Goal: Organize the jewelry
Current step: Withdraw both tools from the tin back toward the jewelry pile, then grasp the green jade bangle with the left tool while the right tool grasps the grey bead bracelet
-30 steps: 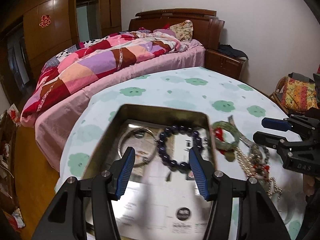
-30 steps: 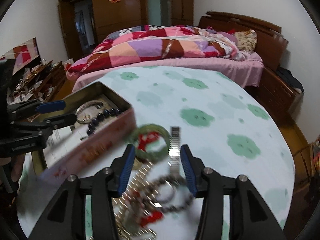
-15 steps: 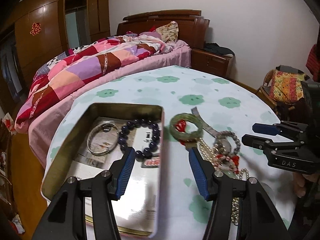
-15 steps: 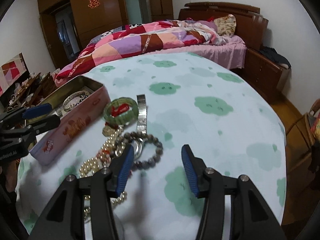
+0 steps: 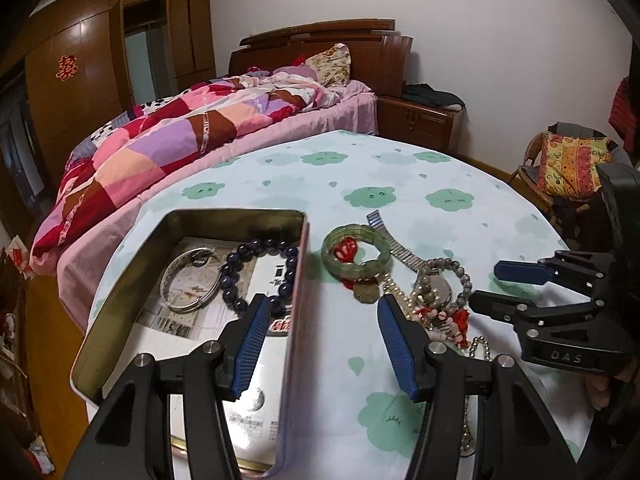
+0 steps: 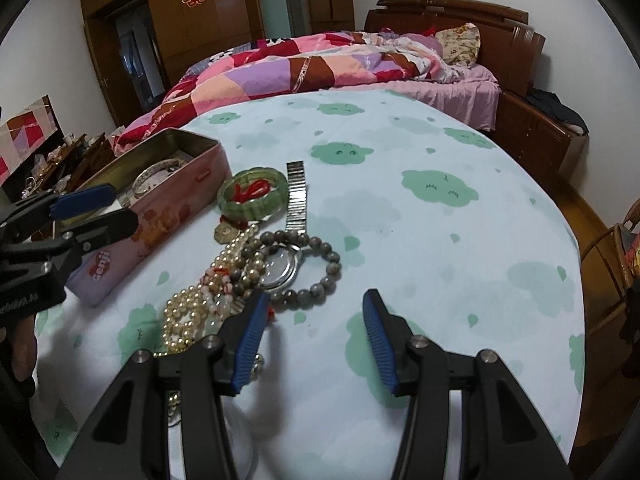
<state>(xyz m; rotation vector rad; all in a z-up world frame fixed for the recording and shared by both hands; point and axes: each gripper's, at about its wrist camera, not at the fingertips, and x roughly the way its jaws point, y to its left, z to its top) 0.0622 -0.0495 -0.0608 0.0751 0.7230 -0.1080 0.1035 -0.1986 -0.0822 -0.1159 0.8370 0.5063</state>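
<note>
An open pink tin (image 5: 120, 304) (image 6: 168, 204) holds a silver bangle (image 5: 188, 280) and a dark blue bead bracelet (image 5: 260, 272). Beside it on the table lie a green jade bracelet (image 5: 356, 252) (image 6: 254, 196), a watch with a metal strap (image 6: 280, 266), a grey bead bracelet (image 6: 320, 280) and pearl strands (image 6: 192, 312). My left gripper (image 5: 320, 340) is open and empty, above the tin's right wall. My right gripper (image 6: 314, 340) is open and empty, just in front of the jewelry pile; it also shows in the left wrist view (image 5: 496, 284).
The round table (image 6: 440, 240) has a pale cloth with green cloud prints. A bed with a patchwork quilt (image 5: 180, 136) stands behind it. A wooden nightstand (image 5: 420, 120) and a wicker chair with a cushion (image 5: 568, 160) stand at the right.
My left gripper has pulled back and moved right, from over the tin to its right wall. My right gripper has drawn back from over the jewelry pile. Both stay open.
</note>
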